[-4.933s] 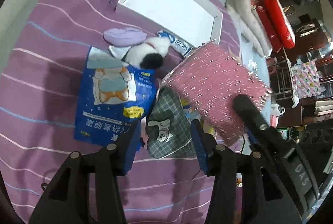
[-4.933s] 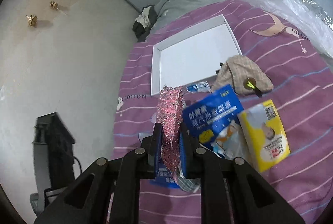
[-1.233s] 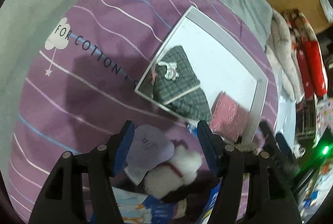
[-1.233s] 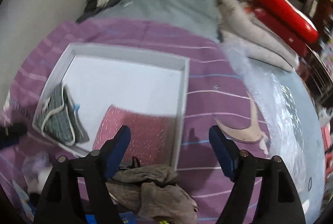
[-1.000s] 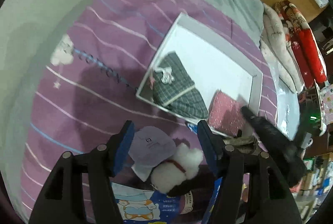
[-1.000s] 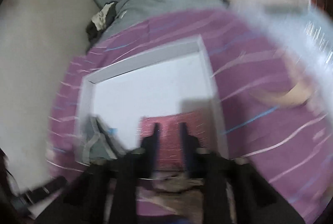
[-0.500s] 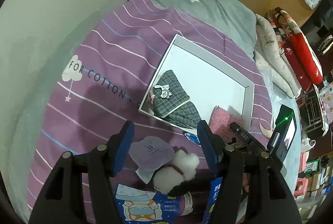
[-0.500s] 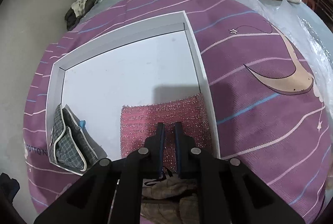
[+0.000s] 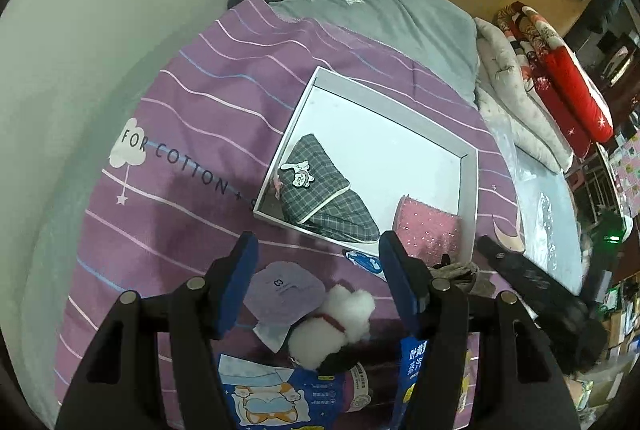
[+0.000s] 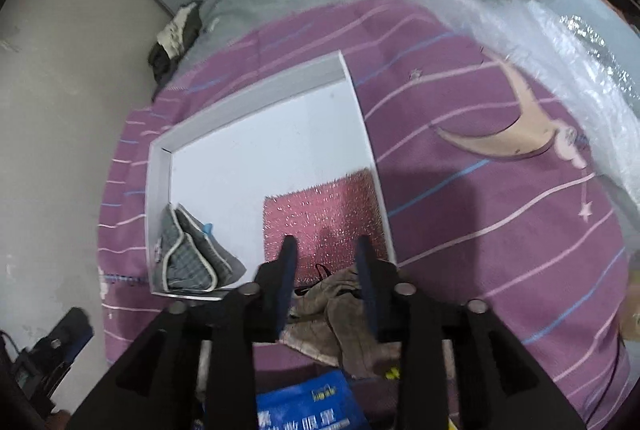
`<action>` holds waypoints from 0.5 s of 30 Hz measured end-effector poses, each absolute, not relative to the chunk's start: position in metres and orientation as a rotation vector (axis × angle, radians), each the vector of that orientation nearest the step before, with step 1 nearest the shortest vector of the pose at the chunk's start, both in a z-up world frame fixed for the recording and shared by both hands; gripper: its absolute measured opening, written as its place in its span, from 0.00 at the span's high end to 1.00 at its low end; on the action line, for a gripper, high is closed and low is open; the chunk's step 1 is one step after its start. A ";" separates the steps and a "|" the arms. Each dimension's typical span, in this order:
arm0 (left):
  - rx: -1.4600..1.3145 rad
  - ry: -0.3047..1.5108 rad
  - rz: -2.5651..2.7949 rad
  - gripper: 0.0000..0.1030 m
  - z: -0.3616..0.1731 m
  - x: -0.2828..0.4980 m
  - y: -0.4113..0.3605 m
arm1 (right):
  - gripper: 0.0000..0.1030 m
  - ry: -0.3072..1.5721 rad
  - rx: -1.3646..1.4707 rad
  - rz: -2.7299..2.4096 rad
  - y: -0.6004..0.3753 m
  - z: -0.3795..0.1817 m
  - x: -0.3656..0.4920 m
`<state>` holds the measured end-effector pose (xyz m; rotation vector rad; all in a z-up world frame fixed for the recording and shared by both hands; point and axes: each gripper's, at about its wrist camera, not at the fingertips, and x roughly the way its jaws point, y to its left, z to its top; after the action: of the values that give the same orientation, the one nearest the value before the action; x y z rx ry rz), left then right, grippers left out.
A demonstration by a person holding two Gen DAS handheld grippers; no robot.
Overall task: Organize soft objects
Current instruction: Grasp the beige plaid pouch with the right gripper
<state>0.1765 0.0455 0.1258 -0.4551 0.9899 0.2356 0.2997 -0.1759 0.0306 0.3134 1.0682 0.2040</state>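
The shallow white cardboard tray (image 10: 256, 102) on the purple striped bed cover (image 10: 480, 214) already holds the folded grey plaid pouch (image 10: 188, 262) at its 7 o'clock corner and the pink glittery scrub pad (image 10: 324, 210) at 5 o'clock. The crumpled beige cloth (image 10: 340, 314) just outside the tray's near rim looks light, limp and easy to snag, best pinched at a raised fold. The right gripper (image 10: 326, 266), jaws just opened and released, holds nothing above it; the left gripper (image 9: 316, 274) hangs wide and empty over the white plush toy (image 9: 340, 322).

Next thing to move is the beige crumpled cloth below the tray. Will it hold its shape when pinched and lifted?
Probably not. The beige cloth lies wrinkled in loose folds, so it will likely droop. Its black cord may dangle and snag. It looks thin, so probably light.
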 end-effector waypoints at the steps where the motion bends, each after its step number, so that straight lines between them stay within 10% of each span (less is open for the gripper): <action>1: -0.449 0.996 0.233 0.38 0.124 0.178 0.044 | 0.59 1.056 0.315 0.209 -0.179 0.036 0.296; 5: -0.448 1.011 0.210 0.38 0.116 0.182 0.041 | 0.43 1.041 0.289 0.213 -0.181 0.047 0.289; 15: -0.621 1.085 0.035 0.38 0.089 0.195 0.042 | 0.42 1.141 0.224 0.183 -0.183 0.031 0.292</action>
<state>0.1946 0.0418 0.0886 -0.6208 1.0854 0.0355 0.2919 -0.1828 0.0315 0.2240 1.1410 0.1829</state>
